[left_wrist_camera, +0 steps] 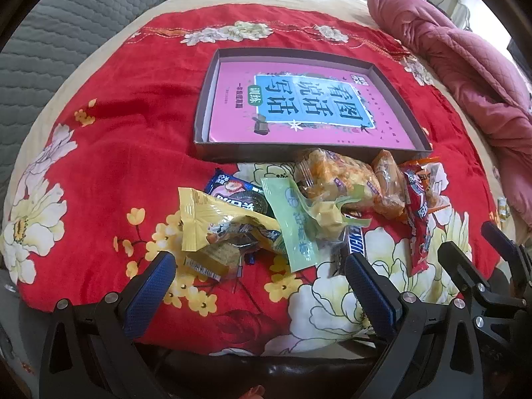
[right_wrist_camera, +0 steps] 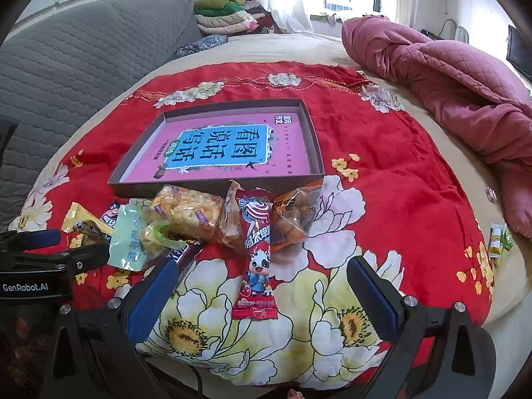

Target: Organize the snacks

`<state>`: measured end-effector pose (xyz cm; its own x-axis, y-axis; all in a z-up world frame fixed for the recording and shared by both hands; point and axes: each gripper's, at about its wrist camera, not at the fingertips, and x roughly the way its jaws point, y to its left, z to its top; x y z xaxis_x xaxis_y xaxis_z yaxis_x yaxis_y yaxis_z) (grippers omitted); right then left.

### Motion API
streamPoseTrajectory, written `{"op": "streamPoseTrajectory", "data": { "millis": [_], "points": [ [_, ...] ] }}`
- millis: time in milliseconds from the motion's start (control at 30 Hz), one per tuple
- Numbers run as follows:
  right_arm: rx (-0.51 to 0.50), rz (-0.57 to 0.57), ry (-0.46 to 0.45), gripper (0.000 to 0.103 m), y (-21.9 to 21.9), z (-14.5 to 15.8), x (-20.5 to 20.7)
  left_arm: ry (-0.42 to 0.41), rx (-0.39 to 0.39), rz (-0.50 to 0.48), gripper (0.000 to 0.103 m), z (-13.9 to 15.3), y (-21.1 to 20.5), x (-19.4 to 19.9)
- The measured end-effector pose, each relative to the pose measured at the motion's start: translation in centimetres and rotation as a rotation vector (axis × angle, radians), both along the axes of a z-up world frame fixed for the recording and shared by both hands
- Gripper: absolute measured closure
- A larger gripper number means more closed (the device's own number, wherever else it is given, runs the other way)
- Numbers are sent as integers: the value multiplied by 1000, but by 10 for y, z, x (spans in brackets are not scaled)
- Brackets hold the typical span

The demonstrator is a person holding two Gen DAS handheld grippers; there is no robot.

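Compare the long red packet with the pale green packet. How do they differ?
The red packet is long and narrow; the green packet is broader. The red packet lies flat and alone on the quilt; the green packet lies within the snack pile, touching other packets. The red packet shows a cartoon cow; the green packet shows only lettering. Both lie outside the box.
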<state>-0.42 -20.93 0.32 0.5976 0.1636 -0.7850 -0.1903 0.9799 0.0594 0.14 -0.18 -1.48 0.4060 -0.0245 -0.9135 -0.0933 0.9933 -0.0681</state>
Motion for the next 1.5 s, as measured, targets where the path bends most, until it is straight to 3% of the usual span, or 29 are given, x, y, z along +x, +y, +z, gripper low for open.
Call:
{"op": "streamPoseTrajectory", "data": {
  "millis": [233, 467, 900, 1500],
  "points": [
    [7, -24, -21, 1, -1, 3, 3, -28, 15, 20, 1, 5, 6, 3],
    [30, -42, -2, 1, -8, 1, 5, 8, 4, 14, 1, -5, 5, 1],
    [32, -45, -23, 1, -10, 7, 0, -2, -4, 29, 1, 0, 8, 0],
    [89, -13, 8, 1, -11, -2, 10, -4, -87, 166, 1, 0, 58, -4]
  ]
}}
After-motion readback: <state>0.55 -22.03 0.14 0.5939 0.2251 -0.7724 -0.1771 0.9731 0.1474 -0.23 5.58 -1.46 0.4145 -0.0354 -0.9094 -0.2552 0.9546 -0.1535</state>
